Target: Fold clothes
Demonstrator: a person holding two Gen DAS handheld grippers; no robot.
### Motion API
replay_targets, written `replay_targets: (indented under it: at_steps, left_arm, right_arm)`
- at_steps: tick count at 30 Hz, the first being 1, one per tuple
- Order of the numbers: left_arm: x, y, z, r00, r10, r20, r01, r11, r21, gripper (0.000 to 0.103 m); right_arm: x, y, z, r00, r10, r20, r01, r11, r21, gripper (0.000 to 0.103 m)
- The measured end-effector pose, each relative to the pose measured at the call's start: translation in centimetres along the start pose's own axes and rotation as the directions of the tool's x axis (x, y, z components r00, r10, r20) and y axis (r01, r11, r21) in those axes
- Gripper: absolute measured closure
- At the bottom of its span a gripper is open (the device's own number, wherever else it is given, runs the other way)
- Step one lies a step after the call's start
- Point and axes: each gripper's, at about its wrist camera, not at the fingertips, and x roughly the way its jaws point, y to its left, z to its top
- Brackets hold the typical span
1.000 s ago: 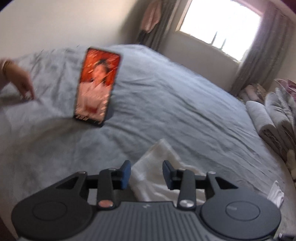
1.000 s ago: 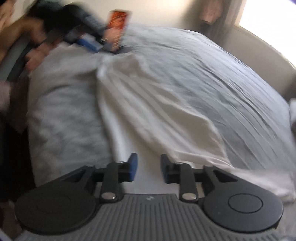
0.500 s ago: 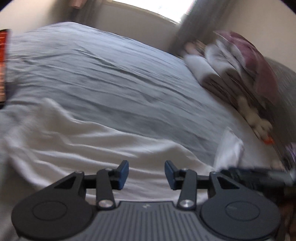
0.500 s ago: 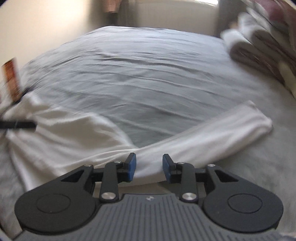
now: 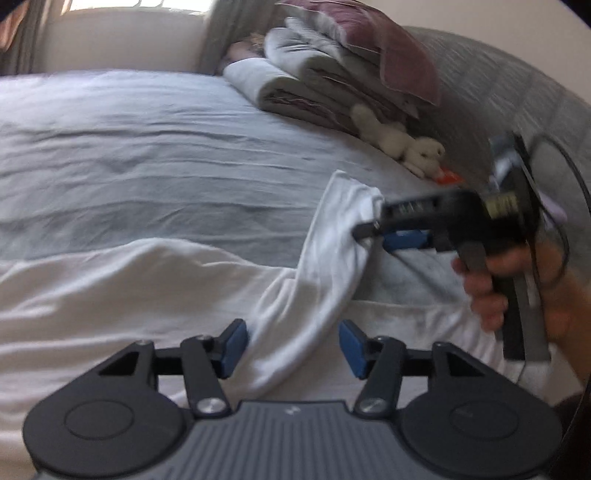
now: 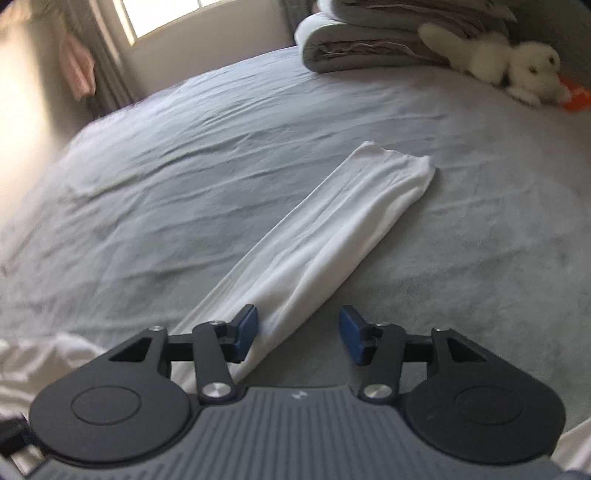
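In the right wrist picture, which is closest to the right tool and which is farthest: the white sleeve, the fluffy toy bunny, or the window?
1. White sleeve: lying on the bed, reaching between the right tool's opening jaws.
2. Toy bunny: far right, by the folded blankets.
3. Window: top left, beyond the bed.

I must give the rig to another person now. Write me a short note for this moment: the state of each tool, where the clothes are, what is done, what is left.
Left tool: jaws opening, sleeve between the pads, not gripped.
Right tool: jaws opening, sleeve's lower part between them, not gripped.
White garment: spread on the grey bed, sleeve stretched out toward the stuffed toy.
Done: no fold visible yet.
Left: probably fold the sleeve in, then the body.
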Motion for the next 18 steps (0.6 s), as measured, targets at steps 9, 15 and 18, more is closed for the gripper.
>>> replay_targets:
  at_steps: [9,15,18]
  left_arm:
    - [0.8,-0.5,0.0,0.999,0.032,0.036,-0.035,0.997,0.071,0.048]
    - [0.7,-0.3,0.2,0.999,0.013,0.046,-0.016,0.997,0.075,0.060]
    - [0.7,-0.2,0.2,0.999,0.003,0.043,-0.007,0.997,0.079,0.063]
  right_arm:
    - [1.6,-0.4,1.2,0.995,-0.047,0.092,0.042,0.997,0.061,0.049]
    - [0.7,1.2,1.7,0.988,-0.031,0.153,0.029,1.000,0.011,0.049]
    - [1.5,2.4,1.3,0.992,0.048,0.113,-0.044,0.998,-0.043,0.049]
